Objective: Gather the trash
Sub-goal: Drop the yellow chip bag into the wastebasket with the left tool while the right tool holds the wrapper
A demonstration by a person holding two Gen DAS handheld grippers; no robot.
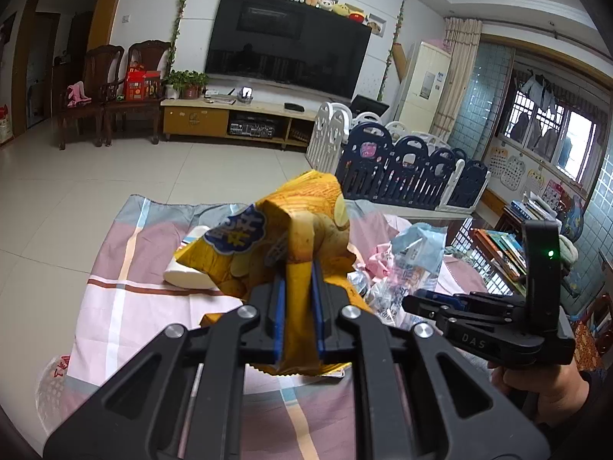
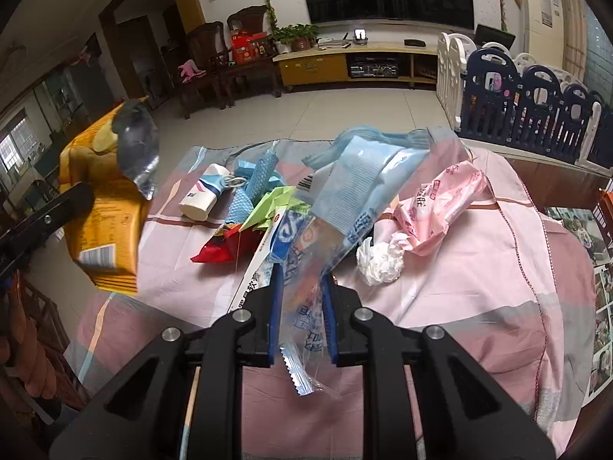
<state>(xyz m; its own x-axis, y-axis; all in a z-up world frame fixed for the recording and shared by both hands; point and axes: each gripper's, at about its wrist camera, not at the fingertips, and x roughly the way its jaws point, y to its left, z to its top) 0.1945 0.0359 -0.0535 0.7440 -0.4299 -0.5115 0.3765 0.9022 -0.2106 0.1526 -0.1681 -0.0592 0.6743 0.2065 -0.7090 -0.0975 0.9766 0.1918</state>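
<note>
My left gripper (image 1: 298, 268) is shut on a yellow chip bag (image 1: 283, 230) and holds it above the checked cloth (image 1: 115, 268). The bag also shows at the left of the right wrist view (image 2: 103, 207). My right gripper (image 2: 300, 274) is shut on a clear blue plastic wrapper (image 2: 352, 184) that rises above the cloth (image 2: 459, 287). Trash lies on the cloth: a red wrapper (image 2: 218, 247), a green paper (image 2: 272, 201), a blue mesh cloth (image 2: 249, 184), a white tube (image 2: 205, 191), a pink bag (image 2: 440, 203) and a crumpled tissue (image 2: 379, 258).
A white box (image 2: 256, 264) lies under the wrapper. A playpen fence (image 1: 406, 165) stands at the right. A TV stand (image 1: 237, 115) and wooden chairs (image 1: 99, 88) are across the tiled floor. A white basket rim (image 1: 49, 391) shows at lower left.
</note>
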